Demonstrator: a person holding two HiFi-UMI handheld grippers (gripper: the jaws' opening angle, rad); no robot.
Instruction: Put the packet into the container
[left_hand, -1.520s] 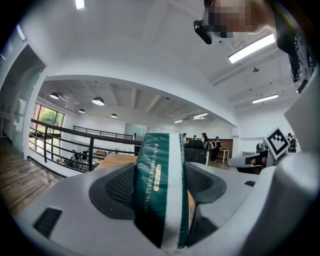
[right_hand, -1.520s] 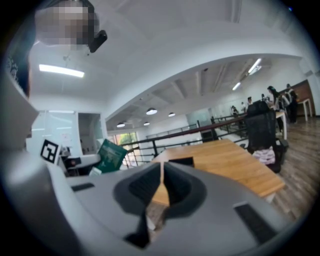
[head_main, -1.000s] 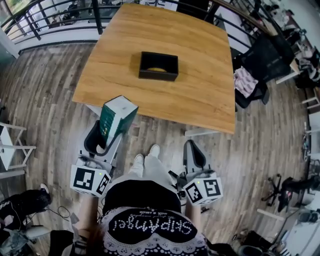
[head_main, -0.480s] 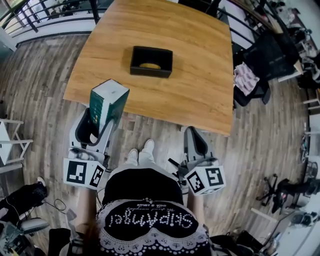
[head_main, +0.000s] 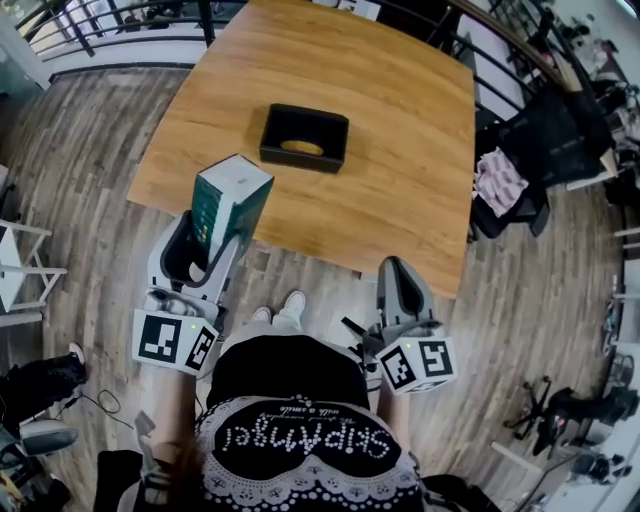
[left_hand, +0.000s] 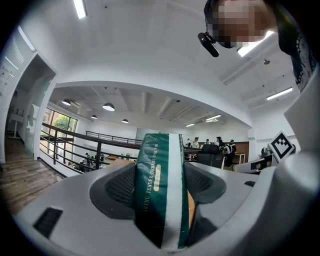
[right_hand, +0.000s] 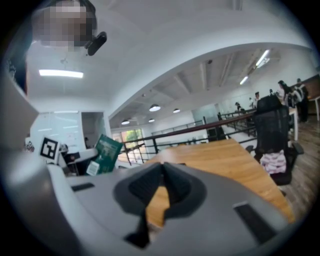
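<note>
- Here, the broad wooden table (head_main: 400, 150) fills the upper part of the head view, and the person stands just short of its near edge.
- The black rectangular open-topped container (head_main: 300, 158) sits on the table. A pale patch shows inside it, too small to name.
- The dark green packet with a white stripe (head_main: 232, 200) stands upright over the table's near edge, well short of the container.
- The left gripper (head_main: 205, 250) has its jaws clamped on the packet's two flat sides, low down.
- The right gripper (head_main: 397, 275) hangs beside the person, jaws pressed together on nothing.
- The step in hand looks like carrying. The next move calls for reaching forward until the packet is over the opening, then lowering and releasing it.
</note>
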